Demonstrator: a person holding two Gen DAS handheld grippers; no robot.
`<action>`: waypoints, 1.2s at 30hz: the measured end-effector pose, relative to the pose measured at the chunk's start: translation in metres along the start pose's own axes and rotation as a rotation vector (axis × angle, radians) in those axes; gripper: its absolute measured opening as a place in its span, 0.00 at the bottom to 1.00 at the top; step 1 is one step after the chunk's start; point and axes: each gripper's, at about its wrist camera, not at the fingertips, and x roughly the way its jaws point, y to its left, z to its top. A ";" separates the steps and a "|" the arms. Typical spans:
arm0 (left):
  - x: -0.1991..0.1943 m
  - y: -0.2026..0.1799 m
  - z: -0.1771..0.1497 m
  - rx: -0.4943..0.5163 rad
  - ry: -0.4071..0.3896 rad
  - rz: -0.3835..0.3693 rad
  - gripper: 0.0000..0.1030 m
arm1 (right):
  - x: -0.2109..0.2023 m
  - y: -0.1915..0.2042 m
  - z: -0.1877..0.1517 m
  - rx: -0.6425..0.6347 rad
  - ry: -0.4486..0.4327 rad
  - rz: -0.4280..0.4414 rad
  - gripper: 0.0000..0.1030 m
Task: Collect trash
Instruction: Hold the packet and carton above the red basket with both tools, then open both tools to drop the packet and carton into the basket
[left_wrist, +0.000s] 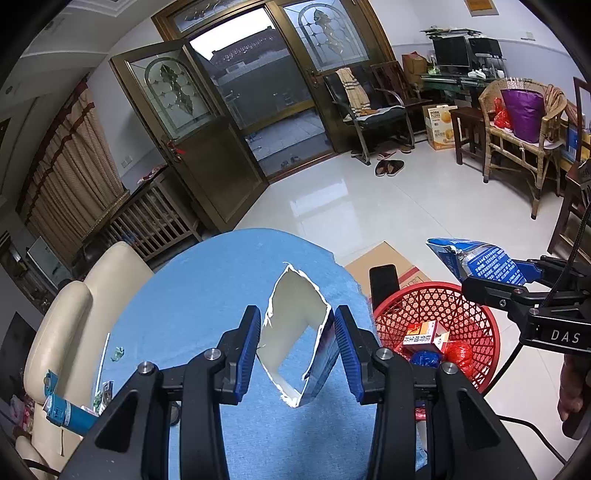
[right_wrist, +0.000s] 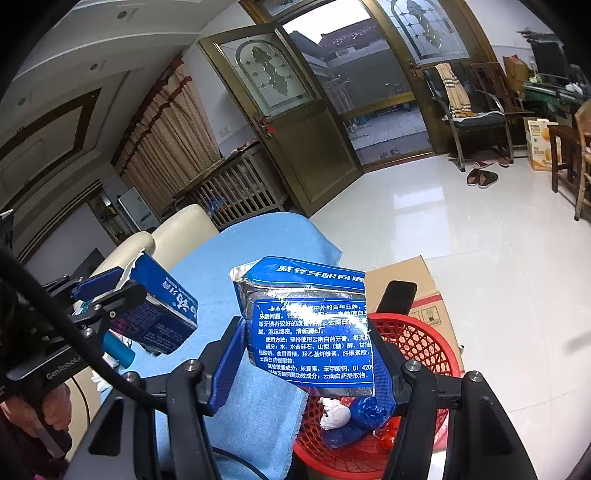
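While the left tongs (left_wrist: 297, 347) pinch a torn carton (left_wrist: 295, 332) above the blue cloth (left_wrist: 207, 280), the right tongs (right_wrist: 306, 365) clamp a crushed carton (right_wrist: 310, 325) just over the red basket (right_wrist: 424, 339), which holds other trash; both seem mid-carry, so next, judging by this, each of the 2 must hang over the basket, then spread

two claws, the left claw (left_wrist: 297, 345) and the right claw (right_wrist: 308, 360), each clamp one torn toothpaste carton piece: one (left_wrist: 299, 339) in the left, one (right_wrist: 314, 328) in the right. one red mesh basket (left_wrist: 476, 310) holds one orange-and-white box (left_wrist: 424, 334), one red wad (left_wrist: 458, 353), one blue wad (left_wrist: 424, 359) and one white wad (right_wrist: 334, 415). one toothpaste tube (left_wrist: 66, 410) lies on one blue-clothed tabletop (left_wrist: 207, 288).
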 end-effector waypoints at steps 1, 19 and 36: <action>0.001 -0.001 0.000 0.001 0.001 -0.002 0.42 | 0.000 -0.001 0.000 0.001 0.000 -0.001 0.62; 0.014 -0.021 0.001 0.031 0.032 -0.019 0.42 | 0.012 -0.021 -0.001 0.062 0.021 -0.003 0.62; 0.028 -0.039 0.000 0.058 0.069 -0.045 0.42 | 0.026 -0.038 -0.008 0.120 0.042 -0.007 0.63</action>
